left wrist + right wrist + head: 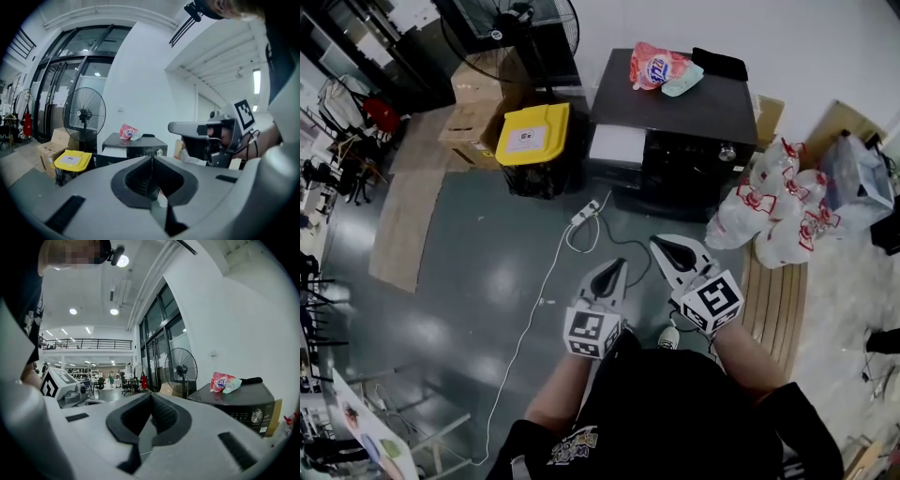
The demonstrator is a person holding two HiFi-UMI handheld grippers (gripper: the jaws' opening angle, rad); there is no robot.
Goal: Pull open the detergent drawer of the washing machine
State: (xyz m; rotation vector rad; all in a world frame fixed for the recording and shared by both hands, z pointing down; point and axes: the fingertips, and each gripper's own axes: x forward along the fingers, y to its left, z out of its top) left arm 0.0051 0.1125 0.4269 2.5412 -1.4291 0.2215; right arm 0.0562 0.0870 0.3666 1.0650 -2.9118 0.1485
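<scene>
Being held side by side at the lower middle of the frame, the left tool (614, 270) and the right tool (672, 249) are each being pressed together on nothing, well apart from the washing machine (675, 117) at upper middle, its white drawer (617, 145) at front left.

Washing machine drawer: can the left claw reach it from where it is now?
Probably not yet. The left claw is shut and held far back from the drawer, with floor between. Nothing blocks the path, so stepping closer should work.
</scene>
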